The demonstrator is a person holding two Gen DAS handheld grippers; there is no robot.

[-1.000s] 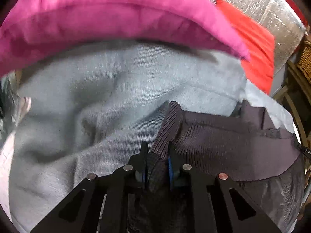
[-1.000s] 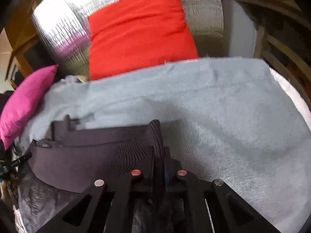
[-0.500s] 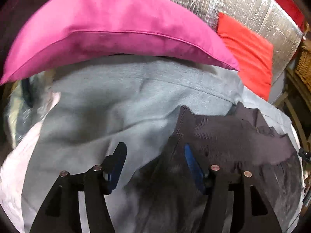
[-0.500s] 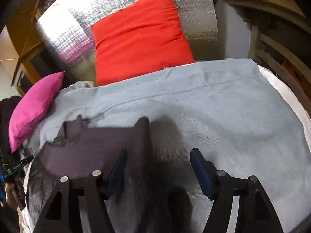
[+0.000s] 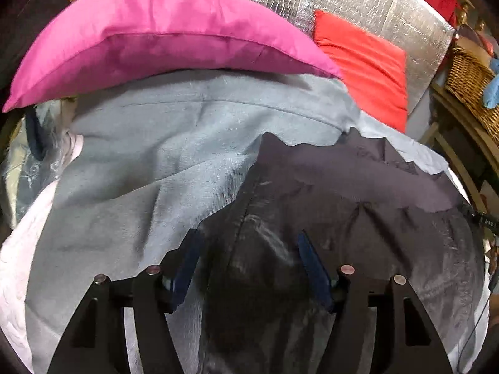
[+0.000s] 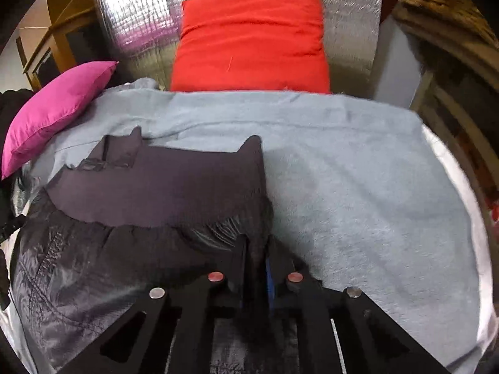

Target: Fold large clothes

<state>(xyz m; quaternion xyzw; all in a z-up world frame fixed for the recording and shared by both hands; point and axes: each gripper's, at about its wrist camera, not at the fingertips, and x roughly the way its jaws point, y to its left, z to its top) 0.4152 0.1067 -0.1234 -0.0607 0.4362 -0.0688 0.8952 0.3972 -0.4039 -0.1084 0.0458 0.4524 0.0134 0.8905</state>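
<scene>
A dark jacket (image 5: 327, 218) with a shiny body and a ribbed knit hem lies on a grey-blue blanket (image 5: 140, 162). It also shows in the right wrist view (image 6: 162, 193), hem band towards the cushions. My left gripper (image 5: 249, 249) is open, its blue-padded fingers astride the jacket's left edge without pinching it. My right gripper (image 6: 255, 255) is shut on the jacket's right edge, a fold of dark cloth between the jaws.
A magenta cushion (image 5: 149, 37) lies at the blanket's far left, also in the right wrist view (image 6: 53, 109). A red cushion (image 6: 252, 37) leans on a silver quilted backrest (image 6: 134, 15). A wicker basket (image 5: 471, 84) and wooden frame stand at right.
One second ago both grippers held the ribbed hem. Both then opened and let it drop flat. The left stays open; the right has shut again on the jacket's right edge.
</scene>
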